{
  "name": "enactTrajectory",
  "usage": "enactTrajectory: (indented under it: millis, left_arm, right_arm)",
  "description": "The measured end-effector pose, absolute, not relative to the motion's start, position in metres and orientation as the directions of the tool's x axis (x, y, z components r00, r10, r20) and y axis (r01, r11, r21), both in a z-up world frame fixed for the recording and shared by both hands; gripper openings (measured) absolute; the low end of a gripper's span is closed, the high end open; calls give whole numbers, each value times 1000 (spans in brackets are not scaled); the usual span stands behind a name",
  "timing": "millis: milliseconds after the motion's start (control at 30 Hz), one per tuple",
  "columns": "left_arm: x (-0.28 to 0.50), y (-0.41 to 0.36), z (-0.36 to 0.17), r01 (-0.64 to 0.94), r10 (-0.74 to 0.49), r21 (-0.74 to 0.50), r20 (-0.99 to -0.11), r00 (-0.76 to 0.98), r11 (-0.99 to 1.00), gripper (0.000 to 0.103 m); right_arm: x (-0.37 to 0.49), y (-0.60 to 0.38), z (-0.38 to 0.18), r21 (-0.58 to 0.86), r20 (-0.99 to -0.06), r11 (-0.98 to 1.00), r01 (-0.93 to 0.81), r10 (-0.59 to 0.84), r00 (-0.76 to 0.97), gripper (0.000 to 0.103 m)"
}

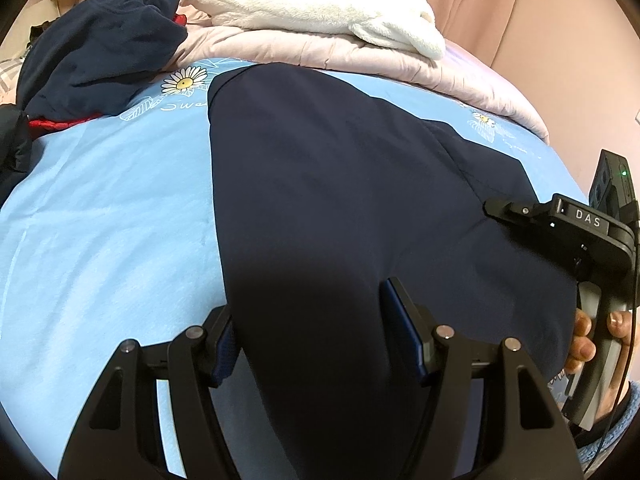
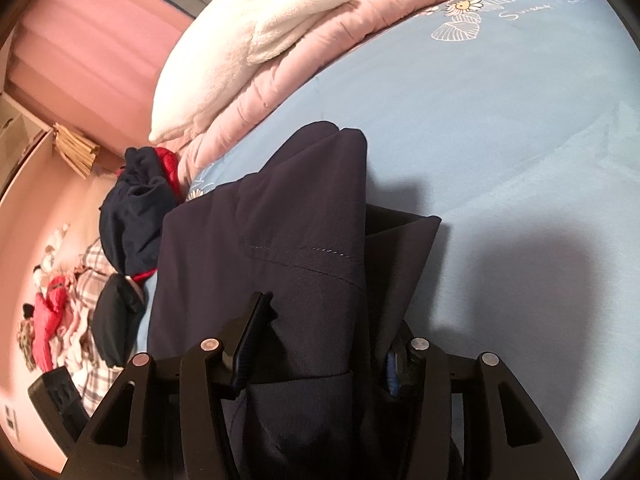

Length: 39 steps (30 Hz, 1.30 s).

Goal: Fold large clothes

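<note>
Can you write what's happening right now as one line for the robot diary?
step: folding navy garment on blue sheet | left gripper: garment between jaws | right gripper: garment between jaws

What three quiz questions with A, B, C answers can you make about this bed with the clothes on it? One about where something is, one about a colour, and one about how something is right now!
1. Where is the white fluffy blanket?
A. on top of the pink quilt
B. on the floor
C. between a gripper's fingers

2. What colour is the bed sheet?
A. green
B. light blue
C. yellow

3. How does the dark navy garment lie?
A. hanging on a hanger
B. rolled into a ball
C. spread on the sheet, its near end between the left gripper fingers

Answers:
1 A: the blanket sits on the quilt at the far edge of the bed.
2 B: the sheet is light blue with daisy prints.
3 C: cloth lies flat and runs between the left gripper's fingers.
</note>
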<state>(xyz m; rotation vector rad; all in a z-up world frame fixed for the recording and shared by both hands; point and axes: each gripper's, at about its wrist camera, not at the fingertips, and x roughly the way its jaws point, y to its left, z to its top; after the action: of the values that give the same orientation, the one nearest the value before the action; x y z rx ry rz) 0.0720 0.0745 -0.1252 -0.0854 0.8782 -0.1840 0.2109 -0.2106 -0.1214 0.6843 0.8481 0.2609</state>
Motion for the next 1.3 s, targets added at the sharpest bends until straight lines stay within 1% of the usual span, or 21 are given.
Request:
enactTrajectory:
  millis: [433, 1000, 1300]
  left_arm:
    - [72, 77, -125, 123, -182, -135, -767, 615, 983, 66]
    - [59, 81, -125, 119, -167, -119, -773, 612, 986, 66]
    - [47, 89, -123, 102, -154, -116, -779, 608, 988, 66]
  right_arm:
    - [209, -216, -117, 597, -636, 799, 76, 412, 653, 52]
    - [201, -221, -112, 574, -650, 812, 104, 374, 661, 52]
    - [182, -225, -93, 469, -656, 876, 115, 259, 709, 51]
